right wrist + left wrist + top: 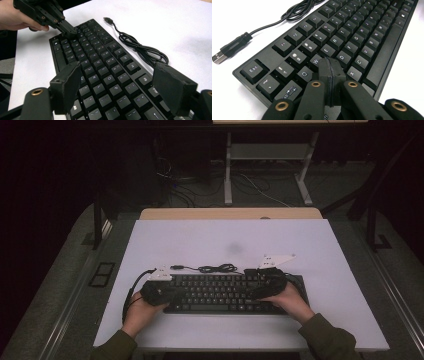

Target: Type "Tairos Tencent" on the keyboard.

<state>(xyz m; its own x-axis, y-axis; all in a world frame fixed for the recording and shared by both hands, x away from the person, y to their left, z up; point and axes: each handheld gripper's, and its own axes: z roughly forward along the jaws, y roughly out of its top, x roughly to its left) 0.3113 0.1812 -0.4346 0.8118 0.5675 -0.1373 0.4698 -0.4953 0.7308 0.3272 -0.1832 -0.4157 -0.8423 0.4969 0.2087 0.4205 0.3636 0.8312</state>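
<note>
Keyboard [225, 292] lies lower centre on the desk [200, 240]. Left gripper [331, 71]: jaws together, tip over the A/S keys; press straight down. Right gripper [117, 85]: jaws apart, hovering, holding nothing.

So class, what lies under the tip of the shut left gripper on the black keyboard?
The left gripper tip sits on the black keyboard, between W and D; the key beneath is covered.
</note>
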